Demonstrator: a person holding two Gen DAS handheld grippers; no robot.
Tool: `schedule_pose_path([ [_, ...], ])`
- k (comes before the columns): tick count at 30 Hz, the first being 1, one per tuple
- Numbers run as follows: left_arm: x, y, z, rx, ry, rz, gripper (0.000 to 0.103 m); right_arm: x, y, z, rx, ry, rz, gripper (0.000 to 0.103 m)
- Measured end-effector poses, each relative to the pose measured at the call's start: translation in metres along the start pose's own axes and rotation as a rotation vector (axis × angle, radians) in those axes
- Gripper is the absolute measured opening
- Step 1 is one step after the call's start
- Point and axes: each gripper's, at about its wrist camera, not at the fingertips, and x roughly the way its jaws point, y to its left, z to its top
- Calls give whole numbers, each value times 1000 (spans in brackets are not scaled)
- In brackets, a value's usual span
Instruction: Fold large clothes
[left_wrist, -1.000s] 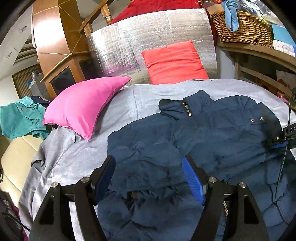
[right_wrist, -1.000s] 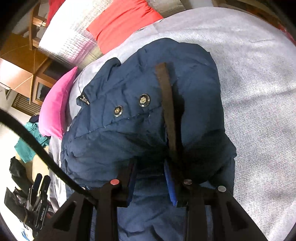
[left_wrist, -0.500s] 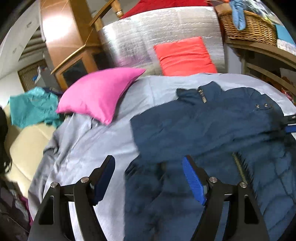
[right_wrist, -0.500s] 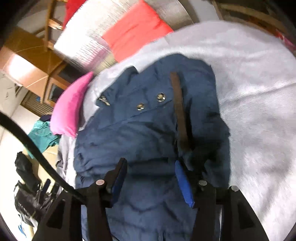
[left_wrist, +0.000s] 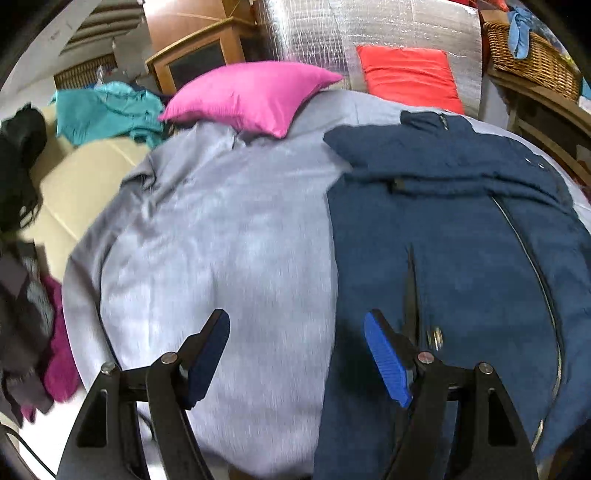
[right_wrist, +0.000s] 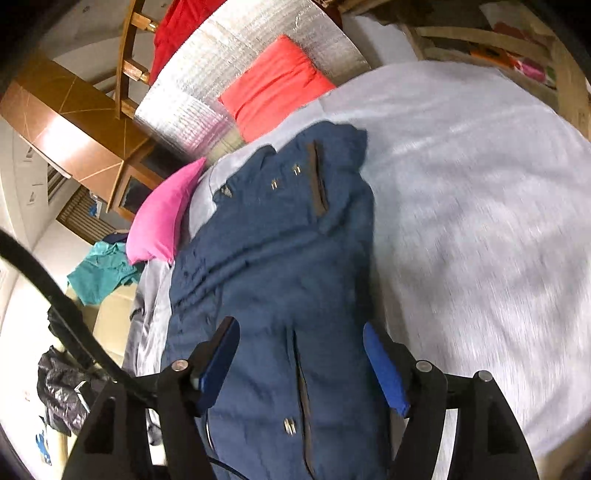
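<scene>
A navy padded jacket (left_wrist: 461, 258) lies on the grey bedsheet (left_wrist: 221, 240), both sleeves folded across its chest, collar toward the pillows. In the right wrist view the jacket (right_wrist: 280, 266) runs lengthwise away from me. My left gripper (left_wrist: 297, 354) is open and empty, above the sheet at the jacket's left edge. My right gripper (right_wrist: 301, 363) is open and empty, held above the jacket's lower part near its right edge.
A pink pillow (left_wrist: 251, 96) and a red cushion (left_wrist: 406, 79) lie at the head of the bed against a silver foil panel (left_wrist: 369, 33). A wicker basket (left_wrist: 532, 62) stands at the back right. Teal clothes (left_wrist: 107, 110) lie on a cream sofa at the left.
My right gripper has opened, let go of the jacket sleeve and pulled back toward the hem. My left gripper, open throughout, has moved left and back off the jacket.
</scene>
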Motion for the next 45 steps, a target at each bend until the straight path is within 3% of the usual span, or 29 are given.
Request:
schedule_pose_path([
  [4,-10,5,-25,-14,28,-50,76,-8,-13,-23,32,23,-2,73],
  [11,-3,12,-42,-26,77,-181,76,-23,-40,-55,102,51,20,74],
  [16,14,24,-49,-129,155,-371,76,-22,-48,-71,122,89,28,74],
  [18,18,23,-51,-163,172,-433,71,-20,-49,-75,119,101,28,74],
  [19,20,20,-52,-161,181,-463,57,-19,-49,-76,115,101,24,74],
  [20,21,17,-53,-150,187,-471,51,-18,-49,-77,115,101,24,74],
  [23,22,10,-53,-109,186,-460,44,-17,-50,-78,124,98,25,74],
  [27,25,13,-54,-146,197,-462,48,-15,-56,-78,151,97,45,74],
  [29,28,15,-55,-155,218,-436,68,-16,-59,-79,162,94,59,74],
  [37,22,-2,-62,-99,222,-515,68,-29,-78,-78,233,43,77,74],
  [41,23,-8,-59,-90,220,-575,42,-17,-63,-85,150,99,109,73],
  [44,18,-4,-60,-97,205,-614,33,-7,-47,-92,101,160,193,44],
  [45,16,-4,-59,-99,198,-630,33,-3,-41,-96,84,177,212,44],
])
